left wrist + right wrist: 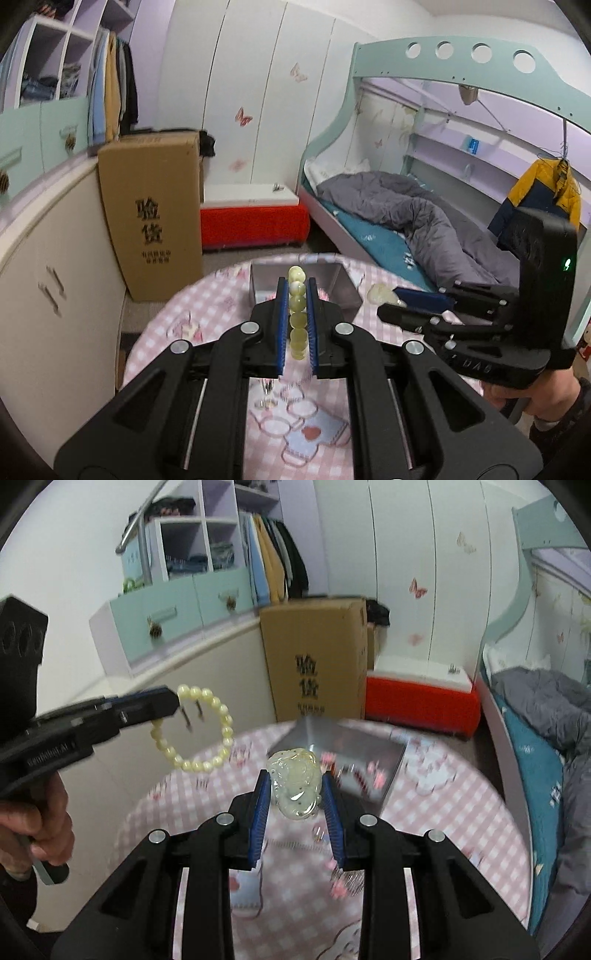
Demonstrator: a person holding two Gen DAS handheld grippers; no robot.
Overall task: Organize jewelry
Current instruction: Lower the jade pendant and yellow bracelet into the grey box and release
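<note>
My left gripper [296,295] is shut on a pale yellow-green bead bracelet [297,317], seen edge-on between its blue pads. From the right wrist view the bracelet [207,738] hangs as a full ring from the left gripper [173,703], raised above the table. My right gripper [295,794] is shut on a pale carved jade pendant [295,782], held between its blue pads over the table. In the left wrist view the right gripper [391,301] shows at the right with the pendant [378,293] at its tips. An open silver jewelry box [343,291] sits at the table's far edge.
The round table carries a pink checked cloth [166,325]. Small trinkets [267,391] lie on it near me. A tall cardboard box [151,210] and a red-and-white chest [255,218] stand beyond, a bed [406,221] to the right, cabinets [48,288] to the left.
</note>
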